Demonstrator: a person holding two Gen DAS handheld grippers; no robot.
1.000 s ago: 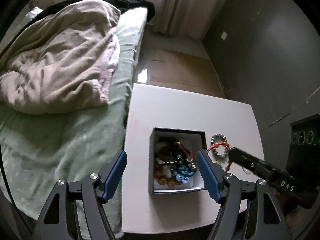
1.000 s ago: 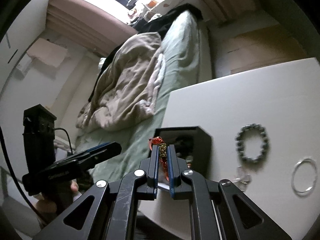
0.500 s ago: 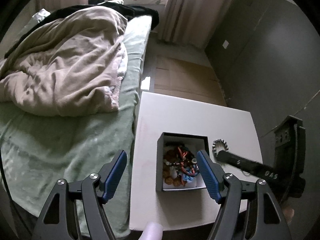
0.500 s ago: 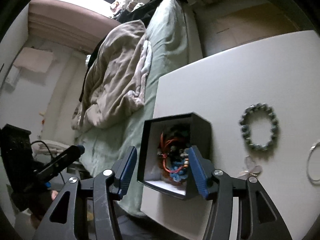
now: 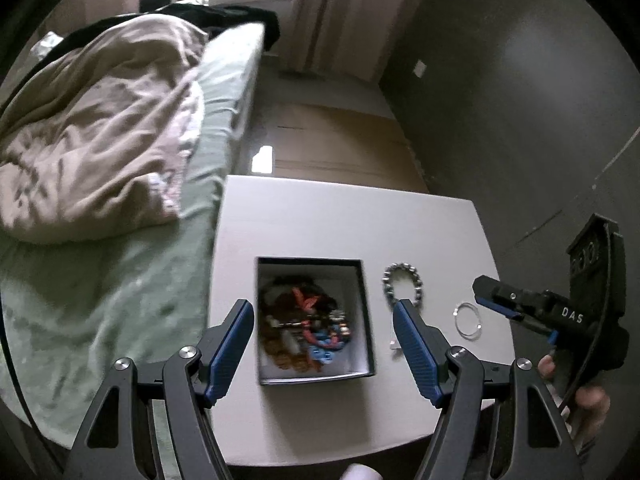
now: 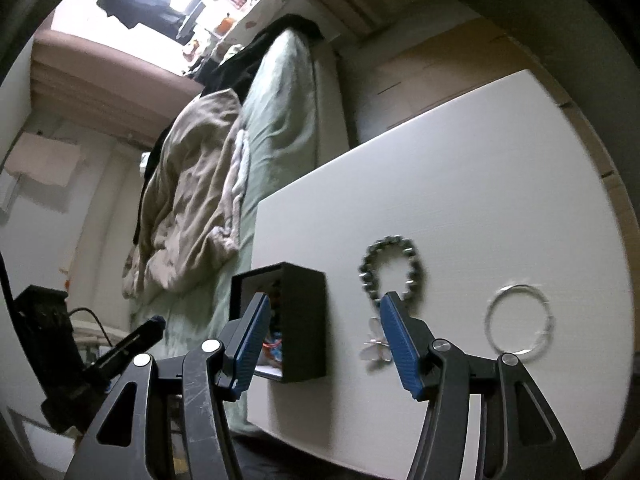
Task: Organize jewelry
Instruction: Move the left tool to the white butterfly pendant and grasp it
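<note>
Your right gripper [image 6: 322, 334] is the nearer one to what is left on the table [image 6: 480, 184], and its fingers [image 6: 400, 346] are spread wide with nothing between them. In the right wrist view the beaded bracelet [image 6: 392, 270] lies just above the tip of the right-hand finger, a little right of centre, flat on the white surface. The thin silver bangle [image 6: 520, 322] sits further right again, lower right of the frame, and a small pale winged piece [image 6: 374, 346] — I cannot tell what it is — lies just left of that same fingertip. So the loose items all lie ahead and to the right of your fingers; the black box [image 6: 298, 328] is to their left.

Your left gripper [image 5: 322, 346] hangs above the box [image 5: 316, 316], fingers likewise spread and empty. The box's white-lined interior already holds a tangle of red cord, blue beads and amber-brown beads.

Both bracelets are flat rings with no long axis, so approach angle matters little. The beaded one is chunky, rounded and metallic grey — it should offer good purchase on one side of the loop. The bangle is thin, smooth wire lying flush on the hard table, likely to slip or skate away.
</note>
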